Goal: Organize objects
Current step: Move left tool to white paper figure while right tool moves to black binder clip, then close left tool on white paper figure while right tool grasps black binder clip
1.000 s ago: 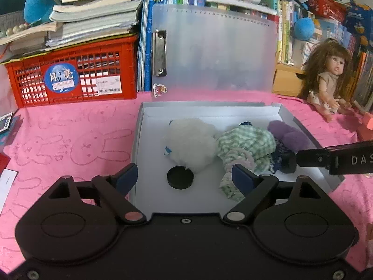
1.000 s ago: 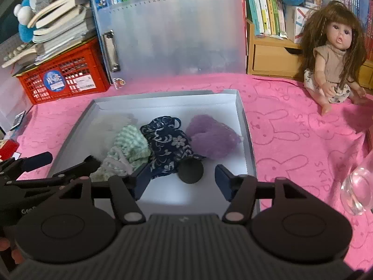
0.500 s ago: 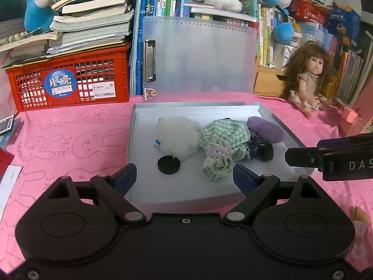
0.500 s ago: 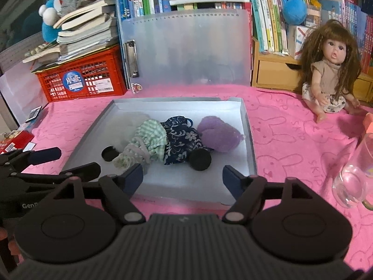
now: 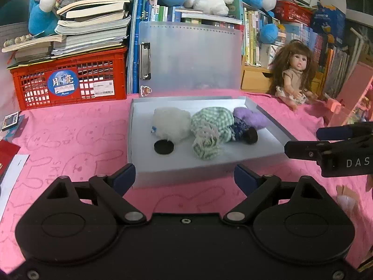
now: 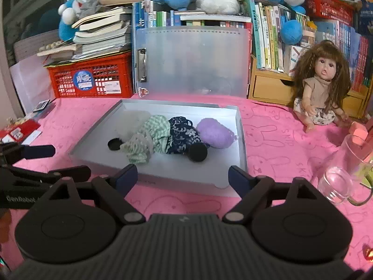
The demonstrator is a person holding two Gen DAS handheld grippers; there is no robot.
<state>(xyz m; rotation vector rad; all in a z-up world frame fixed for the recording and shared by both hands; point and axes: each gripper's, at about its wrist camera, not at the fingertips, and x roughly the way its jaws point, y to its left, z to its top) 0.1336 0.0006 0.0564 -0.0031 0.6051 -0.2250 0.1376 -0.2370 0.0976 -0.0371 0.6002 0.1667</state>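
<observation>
Tray (image 5: pixel 268 116), shallow and grey, sits on the pink cloth (image 5: pixel 70 140) in front of the upright clear folder (image 5: pixel 191 56). Inside, in a row touching one another: white fluffy piece (image 5: pixel 171 123), green checked scrunchie (image 5: pixel 209 130), dark floral scrunchie (image 6: pixel 181 135), purple fluffy piece (image 6: pixel 214 133). Two black discs (image 5: pixel 164 147) lie at the near edge of the pile, one by the white piece, one by the floral.

Left gripper (image 5: pixel 184 175): fingers spread, nothing between them, held short of the tray's front wall. Right gripper (image 6: pixel 183 175): same, spread and empty, also outside the tray.

Judgement: contents look placed; sorting is near its end or done.

Risks from here:
- Soft pieces overlap; a pinch on one would likely drag its neighbour along.
- Discs are flat and low; fingertips could skate over them or shove them under fabric.
- Glass cup (image 6: pixel 338 184) stands near the right gripper's side; a wide swing could tip it.
- Low tray wall could catch on a fingertip and slide the tray.
</observation>
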